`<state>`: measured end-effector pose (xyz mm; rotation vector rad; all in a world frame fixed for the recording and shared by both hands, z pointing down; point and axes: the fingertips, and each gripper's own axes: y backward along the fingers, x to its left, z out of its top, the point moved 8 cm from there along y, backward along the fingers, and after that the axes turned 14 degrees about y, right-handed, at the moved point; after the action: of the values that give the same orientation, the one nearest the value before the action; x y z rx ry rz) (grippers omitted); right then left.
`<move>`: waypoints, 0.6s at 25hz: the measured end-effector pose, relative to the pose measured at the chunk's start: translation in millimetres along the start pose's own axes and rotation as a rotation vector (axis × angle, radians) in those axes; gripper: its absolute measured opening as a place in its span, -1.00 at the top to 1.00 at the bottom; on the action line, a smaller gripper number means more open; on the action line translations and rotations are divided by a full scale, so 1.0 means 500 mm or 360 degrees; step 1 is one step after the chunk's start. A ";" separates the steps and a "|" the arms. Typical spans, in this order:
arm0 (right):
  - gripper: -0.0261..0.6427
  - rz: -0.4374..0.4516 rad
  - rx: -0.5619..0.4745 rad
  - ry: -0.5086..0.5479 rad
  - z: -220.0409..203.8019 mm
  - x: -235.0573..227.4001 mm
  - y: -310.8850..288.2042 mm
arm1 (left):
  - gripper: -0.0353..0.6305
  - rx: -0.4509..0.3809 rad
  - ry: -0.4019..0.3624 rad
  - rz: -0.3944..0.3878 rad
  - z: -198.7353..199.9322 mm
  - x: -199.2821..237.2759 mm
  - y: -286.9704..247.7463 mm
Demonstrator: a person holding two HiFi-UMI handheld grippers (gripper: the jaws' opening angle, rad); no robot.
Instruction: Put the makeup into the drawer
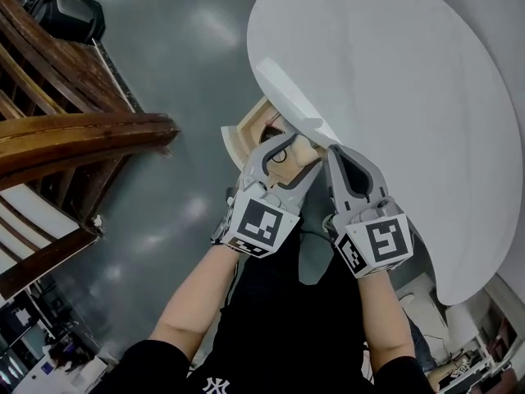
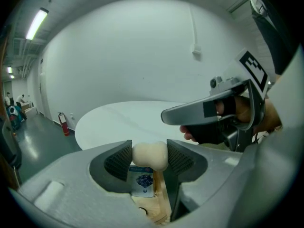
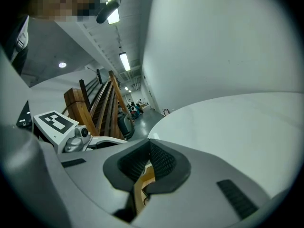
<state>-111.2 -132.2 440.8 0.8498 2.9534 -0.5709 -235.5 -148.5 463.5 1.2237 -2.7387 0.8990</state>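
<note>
L gripper [image 1: 287, 156]: jaws pinching cream rounded makeup item [image 2: 150, 156]. R gripper [image 3: 148, 151]: jaws pressed together, nothing held. Wooden drawer box [image 1: 244, 135] just beyond both.

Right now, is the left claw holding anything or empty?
Holding: the left claw is shut on a cream makeup sponge, pads pressing both sides.

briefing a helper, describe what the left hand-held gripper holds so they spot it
Start at the big white round table. At its edge the left hand-held gripper clamps a cream sponge between dark pads. It's the only pale, rounded lump there.
</note>
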 end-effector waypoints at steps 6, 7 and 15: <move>0.88 0.0011 -0.0022 0.0044 -0.048 0.015 -0.025 | 0.19 0.0033 -0.0005 0.0019 -0.065 0.025 -0.018; 0.88 0.0013 -0.0023 0.0048 -0.055 0.016 -0.028 | 0.19 0.0037 -0.0004 0.0023 -0.073 0.029 -0.022; 0.88 0.0019 -0.0053 0.0105 -0.104 0.035 -0.054 | 0.19 0.0062 -0.0038 0.0026 -0.129 0.053 -0.051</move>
<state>-135.6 -126.3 496.6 0.9001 3.0051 -0.5009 -250.3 -147.5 536.2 1.2281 -2.7666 0.9497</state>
